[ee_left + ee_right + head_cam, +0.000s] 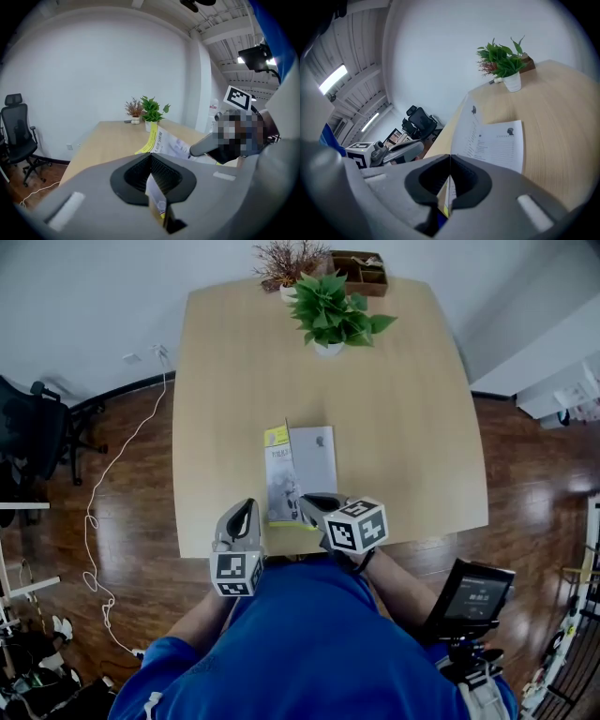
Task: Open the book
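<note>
A thin book (300, 474) lies near the front edge of the wooden table (403, 427), partly open. Its yellow cover (276, 479) stands up on the left and a white printed page (314, 457) lies flat on the right. My left gripper (246, 514) is at the book's near left corner, and in the left gripper view it (151, 161) is shut on a thin yellow-edged sheet of the book (164, 139). My right gripper (309, 504) is at the near edge. In the right gripper view it (449, 164) is shut on a raised leaf, with the open page (499, 140) beyond.
A green potted plant (330, 313), a dried-flower pot (286, 266) and a wooden box (361, 273) stand at the table's far edge. An office chair (37, 432) and a white cable (112, 465) are on the floor to the left. A screen device (473, 594) is at my right.
</note>
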`<state>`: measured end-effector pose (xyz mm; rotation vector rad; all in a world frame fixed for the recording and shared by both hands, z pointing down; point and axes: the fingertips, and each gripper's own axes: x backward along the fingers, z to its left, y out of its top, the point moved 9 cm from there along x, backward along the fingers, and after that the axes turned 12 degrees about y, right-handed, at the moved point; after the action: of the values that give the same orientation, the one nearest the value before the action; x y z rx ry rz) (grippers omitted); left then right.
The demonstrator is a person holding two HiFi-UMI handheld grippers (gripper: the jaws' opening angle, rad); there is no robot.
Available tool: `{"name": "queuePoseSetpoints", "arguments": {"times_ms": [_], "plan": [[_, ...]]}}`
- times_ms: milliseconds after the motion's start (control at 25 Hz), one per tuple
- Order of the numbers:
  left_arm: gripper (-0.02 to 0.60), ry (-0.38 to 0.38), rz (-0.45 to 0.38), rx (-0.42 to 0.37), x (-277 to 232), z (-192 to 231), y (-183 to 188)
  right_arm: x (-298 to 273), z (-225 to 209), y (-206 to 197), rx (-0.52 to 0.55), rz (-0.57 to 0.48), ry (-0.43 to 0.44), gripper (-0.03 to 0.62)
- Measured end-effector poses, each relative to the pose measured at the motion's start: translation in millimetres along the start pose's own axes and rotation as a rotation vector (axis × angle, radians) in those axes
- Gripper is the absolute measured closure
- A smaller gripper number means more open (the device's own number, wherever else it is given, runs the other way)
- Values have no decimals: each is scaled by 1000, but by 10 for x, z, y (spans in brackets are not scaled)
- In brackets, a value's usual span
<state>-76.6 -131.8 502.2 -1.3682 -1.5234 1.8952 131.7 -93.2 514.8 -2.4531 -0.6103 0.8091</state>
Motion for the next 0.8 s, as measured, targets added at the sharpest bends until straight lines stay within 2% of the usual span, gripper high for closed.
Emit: {"name": "queuePoseSetpoints", "arguments": {"times_ms": [800], "plan": [[575, 95, -49, 56, 329, 452, -80, -483, 532, 232, 96, 21, 77, 586]]}}
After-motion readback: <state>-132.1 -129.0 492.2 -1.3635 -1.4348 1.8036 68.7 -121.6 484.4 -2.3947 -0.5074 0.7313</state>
